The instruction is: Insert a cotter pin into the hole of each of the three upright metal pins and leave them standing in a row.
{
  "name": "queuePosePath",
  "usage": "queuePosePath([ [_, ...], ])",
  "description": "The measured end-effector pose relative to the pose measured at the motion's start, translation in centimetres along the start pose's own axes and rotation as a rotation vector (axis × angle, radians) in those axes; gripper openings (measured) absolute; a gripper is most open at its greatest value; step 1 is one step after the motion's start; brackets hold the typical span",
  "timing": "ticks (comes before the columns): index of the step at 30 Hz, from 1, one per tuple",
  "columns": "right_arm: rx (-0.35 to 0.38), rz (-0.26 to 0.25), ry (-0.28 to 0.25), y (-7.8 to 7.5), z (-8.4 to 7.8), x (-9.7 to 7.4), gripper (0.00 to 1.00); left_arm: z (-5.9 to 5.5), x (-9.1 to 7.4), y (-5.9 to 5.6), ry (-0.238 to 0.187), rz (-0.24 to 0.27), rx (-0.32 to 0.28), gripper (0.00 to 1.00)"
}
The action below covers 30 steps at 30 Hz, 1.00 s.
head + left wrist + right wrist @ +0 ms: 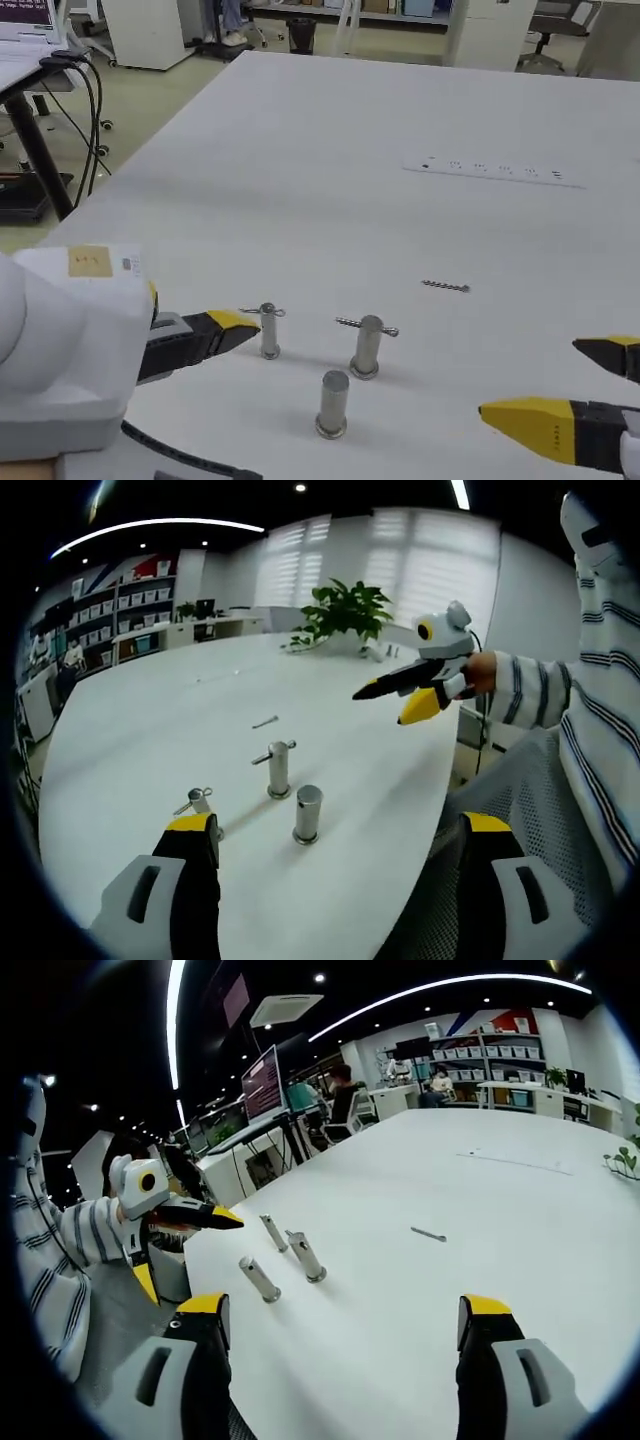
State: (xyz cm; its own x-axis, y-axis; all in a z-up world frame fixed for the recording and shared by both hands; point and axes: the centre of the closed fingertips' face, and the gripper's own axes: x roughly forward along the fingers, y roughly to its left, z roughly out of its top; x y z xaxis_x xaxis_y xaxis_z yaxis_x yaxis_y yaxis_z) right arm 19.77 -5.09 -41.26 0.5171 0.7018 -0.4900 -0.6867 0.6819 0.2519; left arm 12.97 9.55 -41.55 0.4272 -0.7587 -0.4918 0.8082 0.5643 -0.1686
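Likely left tool (340, 822) and right tool (531, 378) hang spread and empty because the bare front pin (332, 403) needs the loose cotter pin (445, 287) lying on the surface (400, 220).

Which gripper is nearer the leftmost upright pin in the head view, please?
Left. The left gripper is right beside the pin; the right gripper is past both other pins.

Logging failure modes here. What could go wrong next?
1. One jaw of the left gripper sits close beside the left pin; a small sideways move could topple it.
2. The loose cotter pin is thin and lies flat on the table, so it may slip during pickup.
3. The bare pin stands near the middle pin; threading it might bump that one.
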Motion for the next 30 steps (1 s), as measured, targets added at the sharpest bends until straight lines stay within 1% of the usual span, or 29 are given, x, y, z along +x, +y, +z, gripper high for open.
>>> queuePosePath([
  [2,-0.013,-0.004,0.002,-0.4,0.4,0.1,0.93,-0.2,-0.1,-0.1,0.003,0.005,0.000,0.99],
  [4,-0.026,-0.008,0.012,-1.1,0.9,0.2,0.92,-0.2,-0.3,-0.2,-0.005,0.018,-0.010,0.99],
  [5,-0.034,-0.005,0.017,-1.3,1.1,0.3,0.91,-0.1,-0.4,-0.1,-0.016,0.027,-0.021,0.99],
  [8,-0.083,-0.007,0.056,-2.0,1.5,0.4,0.89,-0.1,-0.5,-0.1,-0.022,0.039,-0.031,0.99],
  [10,-0.097,-0.009,0.082,-2.6,1.8,0.7,0.88,-0.2,-0.6,-0.2,-0.018,0.044,-0.029,0.99],
  [15,-0.118,-0.003,0.108,-3.7,2.7,1.3,0.85,-0.1,-0.8,-0.2,-0.027,0.060,-0.044,0.99],
  [18,-0.163,-0.002,0.137,-4.4,3.0,1.6,0.81,-0.1,-1.0,-0.2,-0.035,0.068,-0.058,0.99],
  [19,-0.177,-0.002,0.148,-4.6,3.0,1.7,0.78,-0.1,-1.0,-0.2,-0.036,0.069,-0.059,0.99],
  [20,-0.193,0.002,0.168,-5.1,3.0,2.0,0.76,-0.2,-1.0,-0.2,-0.036,0.072,-0.062,0.99],
  [22,-0.224,0.015,0.190,-5.6,3.1,2.3,0.72,-0.3,-1.1,-0.2,-0.038,0.079,-0.071,0.99],
  [26,-0.297,0.030,0.250,-5.9,3.2,2.9,0.65,-0.5,-1.2,-0.3,-0.039,0.087,-0.085,0.99],
  [29,-0.365,0.057,0.336,-6.3,2.9,3.4,0.58,-0.4,-1.3,-0.4,-0.053,0.095,-0.082,0.99],
  [30,-0.387,0.065,0.347,-6.3,2.9,3.7,0.56,-0.3,-1.3,-0.4,-0.055,0.097,-0.083,0.99],
])
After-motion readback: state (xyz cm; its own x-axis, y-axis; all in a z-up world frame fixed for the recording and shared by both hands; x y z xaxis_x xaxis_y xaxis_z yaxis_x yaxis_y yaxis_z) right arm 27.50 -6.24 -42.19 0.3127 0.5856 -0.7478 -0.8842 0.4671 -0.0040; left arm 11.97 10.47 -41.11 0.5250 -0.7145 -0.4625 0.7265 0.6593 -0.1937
